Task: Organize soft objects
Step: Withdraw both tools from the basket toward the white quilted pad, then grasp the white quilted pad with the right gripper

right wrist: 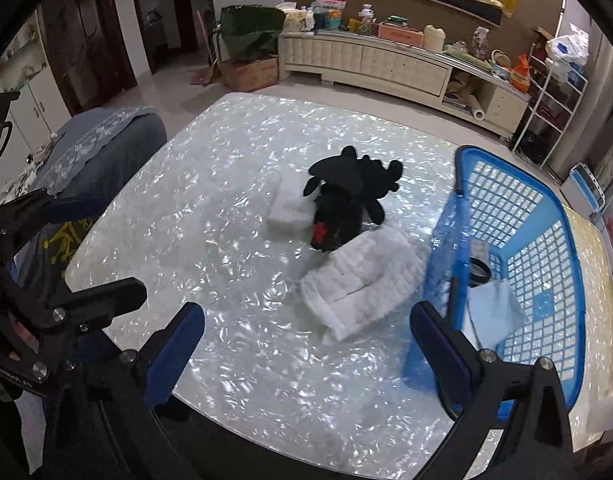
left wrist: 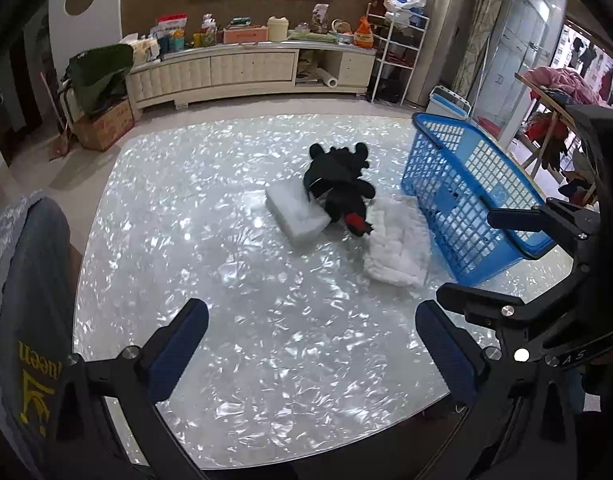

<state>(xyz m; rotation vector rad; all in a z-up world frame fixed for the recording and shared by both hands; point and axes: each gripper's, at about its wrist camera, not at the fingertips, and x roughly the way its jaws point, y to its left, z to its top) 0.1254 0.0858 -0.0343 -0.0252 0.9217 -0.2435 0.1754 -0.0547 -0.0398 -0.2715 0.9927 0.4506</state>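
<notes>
Both grippers: hovering low over the shimmering pearl-white table (left wrist: 154, 200), empty
Left gripper (left wrist: 312, 336): blue pads spread wide
Right gripper (right wrist: 306, 338): spread wide
Black plush toy (right wrist: 346, 204): mid-table, lying on white foam block (right wrist: 284, 212), touching folded white quilted cloth (right wrist: 362, 280)
Blue plastic mesh basket (right wrist: 546, 248): beside cloth

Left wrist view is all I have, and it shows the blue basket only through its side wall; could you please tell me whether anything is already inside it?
Observer: Yes. The right wrist view looks down into the blue basket, and a pale blue cloth lies on its floor near the front.
Operator: Thank you. Is that cloth the only thing in there?
Observer: No. A dark round object sits just behind the cloth, against the basket's left wall. It is too small for me to tell what it is.
</notes>
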